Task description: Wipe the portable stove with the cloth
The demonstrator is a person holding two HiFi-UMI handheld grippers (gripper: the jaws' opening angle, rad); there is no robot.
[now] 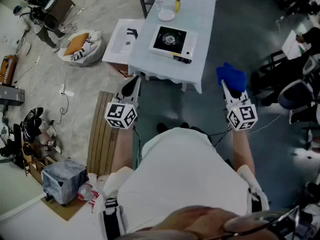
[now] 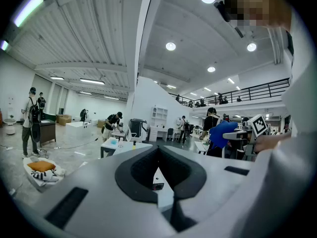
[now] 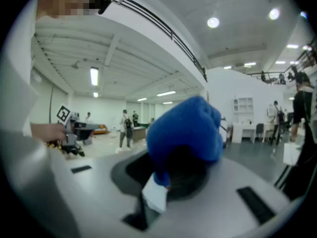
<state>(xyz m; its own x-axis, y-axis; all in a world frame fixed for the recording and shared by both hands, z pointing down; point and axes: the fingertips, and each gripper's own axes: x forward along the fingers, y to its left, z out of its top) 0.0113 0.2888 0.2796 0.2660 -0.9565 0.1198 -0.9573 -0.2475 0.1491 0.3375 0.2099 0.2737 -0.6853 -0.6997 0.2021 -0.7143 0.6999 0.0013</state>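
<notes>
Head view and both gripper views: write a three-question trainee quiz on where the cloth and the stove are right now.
1. True or false: the blue cloth lies on the portable stove.
2. Where does the portable stove stand? A: on the white table; B: on the floor; C: on a chair.
3. Fill in: the right tool is shut on the ____.

Key: 1 false, the blue cloth is in the right tool, short of the table; 2 A; 3 blue cloth.
</notes>
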